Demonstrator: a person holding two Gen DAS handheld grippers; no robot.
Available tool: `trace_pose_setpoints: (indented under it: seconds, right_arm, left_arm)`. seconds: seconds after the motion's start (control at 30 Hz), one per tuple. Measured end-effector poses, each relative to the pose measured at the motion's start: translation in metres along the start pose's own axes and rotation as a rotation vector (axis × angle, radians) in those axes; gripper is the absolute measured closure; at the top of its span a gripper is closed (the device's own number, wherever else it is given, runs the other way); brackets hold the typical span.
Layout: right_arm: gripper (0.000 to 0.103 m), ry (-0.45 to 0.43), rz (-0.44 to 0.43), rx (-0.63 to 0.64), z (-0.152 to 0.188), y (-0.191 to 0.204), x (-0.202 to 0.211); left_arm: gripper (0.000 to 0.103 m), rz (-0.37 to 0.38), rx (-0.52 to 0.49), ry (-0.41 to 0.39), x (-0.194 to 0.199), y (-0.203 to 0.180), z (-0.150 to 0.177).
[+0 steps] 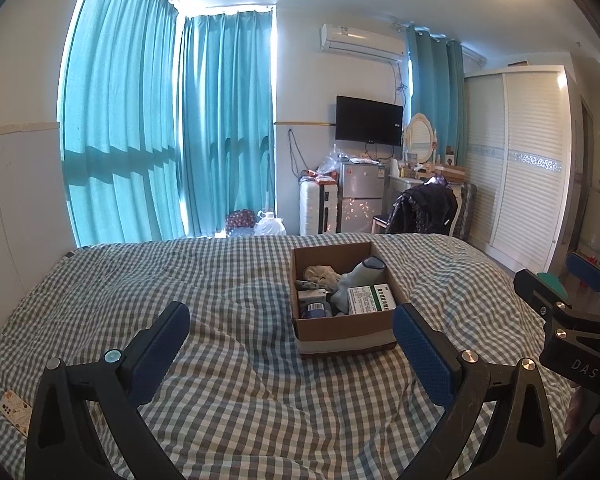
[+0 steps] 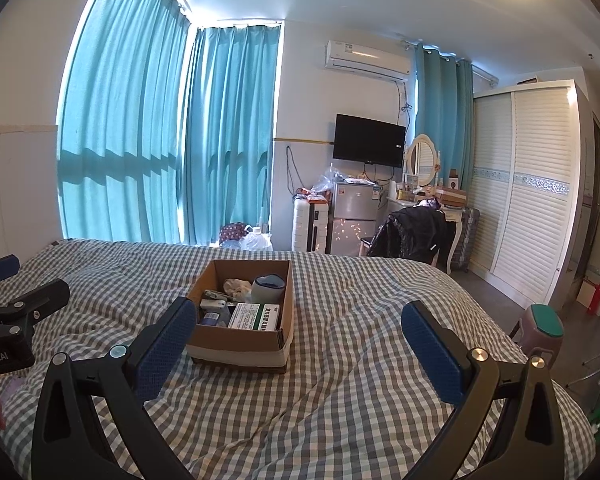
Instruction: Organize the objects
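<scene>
An open cardboard box sits on the checked bed cover; it also shows in the right wrist view. Inside lie a green-and-white medicine box, a grey rolled sock or cloth, a beige crumpled item and small packets. My left gripper is open and empty, held above the bed just in front of the box. My right gripper is open and empty, to the right of the box; its body shows at the right edge of the left wrist view.
A patterned phone case lies on the bed at the left edge. Beyond the bed stand a small fridge, a white suitcase, a chair with a dark jacket, a wardrobe and a stool.
</scene>
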State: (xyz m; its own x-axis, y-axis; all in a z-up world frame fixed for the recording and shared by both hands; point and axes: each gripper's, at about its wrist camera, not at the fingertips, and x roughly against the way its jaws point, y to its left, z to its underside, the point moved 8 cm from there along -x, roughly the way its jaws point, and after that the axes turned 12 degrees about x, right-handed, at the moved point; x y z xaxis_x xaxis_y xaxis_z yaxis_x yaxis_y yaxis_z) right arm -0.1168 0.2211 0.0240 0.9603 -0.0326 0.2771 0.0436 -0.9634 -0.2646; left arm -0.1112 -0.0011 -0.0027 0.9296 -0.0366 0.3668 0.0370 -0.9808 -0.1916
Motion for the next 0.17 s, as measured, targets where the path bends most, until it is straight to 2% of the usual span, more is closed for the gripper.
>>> trace_pose_setpoints:
  seconds: [0.17]
  right_arm:
    - [0.0,0.004,-0.002,0.0,0.0013,0.0004,-0.0006]
  left_arm:
    - [0.0,-0.016,-0.007,0.0,0.0,0.0025,0.0016]
